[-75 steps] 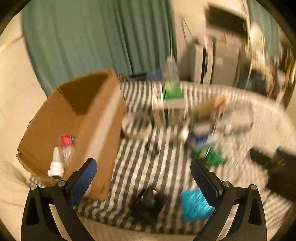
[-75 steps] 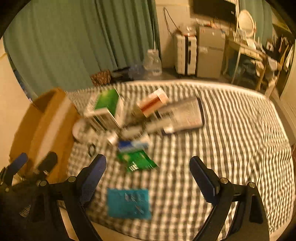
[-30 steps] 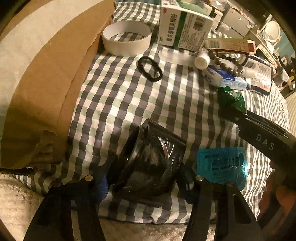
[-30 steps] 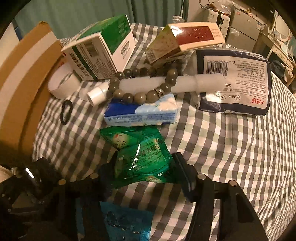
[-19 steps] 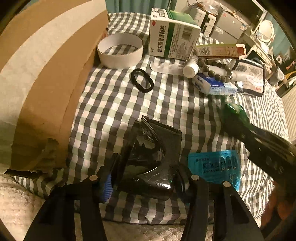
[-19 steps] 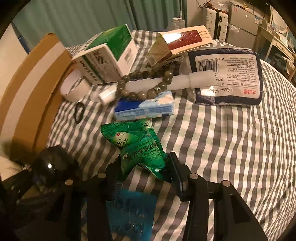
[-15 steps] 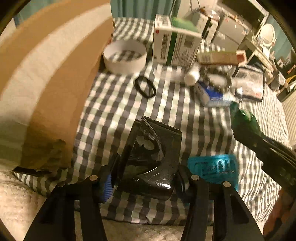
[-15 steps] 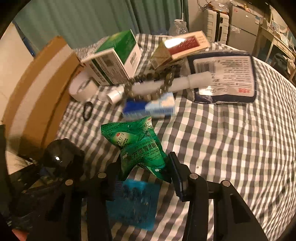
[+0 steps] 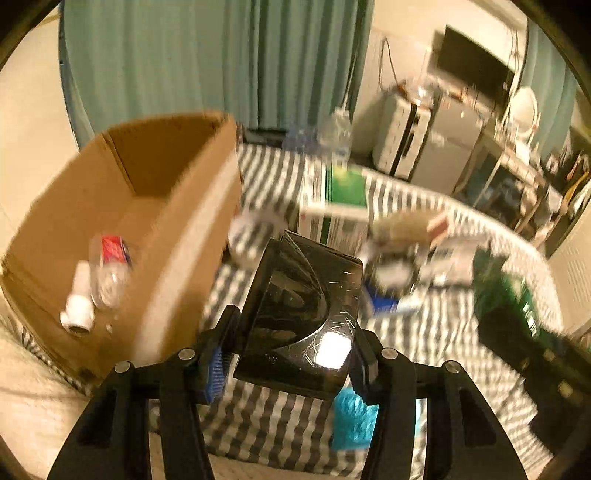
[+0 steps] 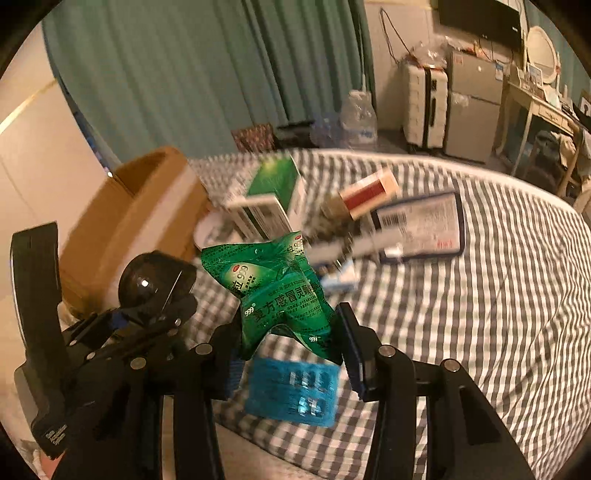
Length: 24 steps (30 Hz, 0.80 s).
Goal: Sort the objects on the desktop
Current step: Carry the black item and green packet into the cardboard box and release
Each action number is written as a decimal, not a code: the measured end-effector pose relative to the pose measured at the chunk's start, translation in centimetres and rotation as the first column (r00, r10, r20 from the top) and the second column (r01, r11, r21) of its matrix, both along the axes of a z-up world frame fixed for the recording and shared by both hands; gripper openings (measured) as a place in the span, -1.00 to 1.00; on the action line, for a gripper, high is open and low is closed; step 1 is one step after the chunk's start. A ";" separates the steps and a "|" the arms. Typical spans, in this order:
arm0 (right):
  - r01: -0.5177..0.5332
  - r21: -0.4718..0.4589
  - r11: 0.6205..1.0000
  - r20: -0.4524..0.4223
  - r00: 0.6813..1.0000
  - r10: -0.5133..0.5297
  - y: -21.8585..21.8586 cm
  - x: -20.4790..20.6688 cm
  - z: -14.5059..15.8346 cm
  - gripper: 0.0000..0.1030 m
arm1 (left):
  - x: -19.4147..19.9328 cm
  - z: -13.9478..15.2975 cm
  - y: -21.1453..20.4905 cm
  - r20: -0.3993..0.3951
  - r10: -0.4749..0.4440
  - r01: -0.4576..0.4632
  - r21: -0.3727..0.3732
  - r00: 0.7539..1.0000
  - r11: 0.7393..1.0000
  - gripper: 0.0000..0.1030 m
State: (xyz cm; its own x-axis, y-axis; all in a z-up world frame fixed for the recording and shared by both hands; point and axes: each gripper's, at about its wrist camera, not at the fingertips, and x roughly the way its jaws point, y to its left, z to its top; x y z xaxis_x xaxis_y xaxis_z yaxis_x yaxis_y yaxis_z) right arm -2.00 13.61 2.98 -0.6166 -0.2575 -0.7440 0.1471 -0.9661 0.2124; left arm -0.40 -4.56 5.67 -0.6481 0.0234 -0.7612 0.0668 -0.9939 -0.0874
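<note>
Change vs 0.5 s ago: both grippers now lifted higher off the bed; both views tilted up, so curtain + room fill the top half. Bkgd is motion-blurred.
Change vs 2.5 s ago: both pairs of fingers were wide apart w/ nothing in them; now each clamps an item.
Left gripper [image 9: 291, 356]: closed on the black shiny packet [image 9: 301, 314], held in air above the checked cloth, just right of the cardboard box [image 9: 177, 236].
Right gripper [image 10: 286, 350]: closed on the green sachet [image 10: 275, 291], clear of the cloth; sachet crumpled, sticks up from btwn the pads.
Box contents: clear bottle w/ red label [image 9: 110, 273] and white tube [image 9: 79, 306] lie inside, near its left wall.
Teal packet [image 10: 293, 391]: flat on the cloth near the front edge, under the right gripper; blurred.
Rest of pile: green-white carton [image 10: 273, 199], red-beige carton [image 10: 369, 194], dark-edged pouch w/ barcode [image 10: 421, 225], white tape roll [image 10: 210, 229], blue-white pack [image 10: 338, 280] mid-cloth. Beads and white stick smeared, hard to make out.
Surface: black-white checked cloth [image 10: 480, 314] over a bed-like top; box sits at its left end.
Room: teal curtain [image 10: 184, 74] behind; white suitcase [image 10: 424, 107], grey cabinet [image 10: 474, 107], wall TV [image 10: 480, 14], round mirror [image 10: 541, 46] on a desk at right; water bottles [image 10: 358, 114] on the floor by the curtain.
</note>
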 end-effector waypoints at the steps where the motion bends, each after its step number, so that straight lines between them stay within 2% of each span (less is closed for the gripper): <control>1: -0.010 -0.007 1.000 -0.004 1.000 0.010 -0.2 -0.1 0.5 -0.14 | -1.5 0.1 -0.2 -0.016 0.012 -0.012 0.011 1.000 1.000 0.06; 6: -0.083 -0.025 0.996 -0.041 0.996 0.082 -3.8 -1.7 3.1 -0.14 | -3.4 2.7 -4.5 -0.077 0.121 -0.117 0.056 0.990 0.992 0.06; 10: -0.187 -0.070 0.980 -0.047 0.982 0.184 -8.8 -4.2 4.1 -0.13 | -2.9 4.3 -10.4 -0.113 0.266 -0.260 0.062 0.957 0.964 0.06; 15: -0.313 -0.099 0.945 -0.039 0.950 0.310 -16.2 -7.2 3.8 -0.14 | -2.7 3.5 -15.1 -0.107 0.372 -0.369 0.052 0.922 0.928 0.06; 17: -0.339 -0.098 0.936 -0.032 0.941 0.337 -18.6 -8.1 3.5 -0.13 | -2.7 2.6 -16.9 -0.091 0.430 -0.426 0.053 0.898 0.903 0.06; 19: -0.362 -0.101 0.927 -0.022 0.932 0.362 -20.4 -8.9 3.2 -0.13 | -2.9 1.6 -18.3 -0.069 0.446 -0.440 0.086 0.893 0.894 0.06; 24: -0.399 -0.047 0.916 -0.003 0.917 0.399 -24.0 -10.7 2.5 -0.13 | -3.2 0.2 -19.0 -0.048 0.449 -0.444 0.082 0.892 0.892 0.06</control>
